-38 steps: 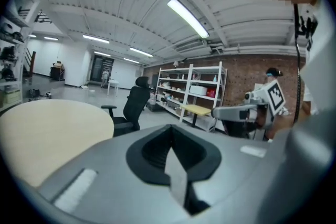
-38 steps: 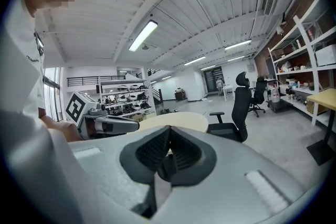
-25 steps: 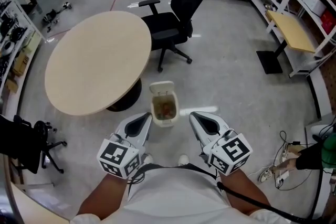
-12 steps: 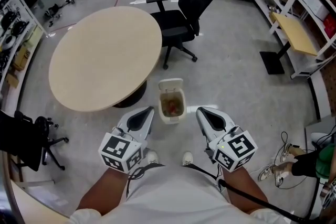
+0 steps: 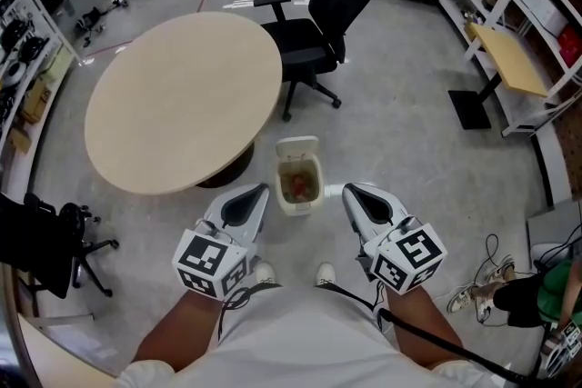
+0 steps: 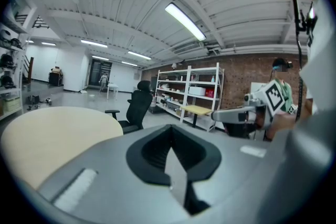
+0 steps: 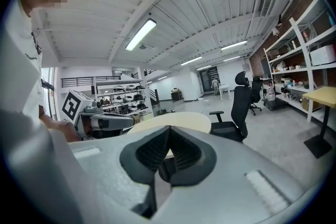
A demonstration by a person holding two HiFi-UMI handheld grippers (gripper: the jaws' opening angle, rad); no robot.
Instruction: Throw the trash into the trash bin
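Only the head view shows us the trash bin. It stands upright on the floor between the left gripper and right gripper, mouth up, lid raised at its far end, long axis running away from us. The reddish trash inside is indistinct. The gripper views look past the round table, and both show jaws pressed together, empty.
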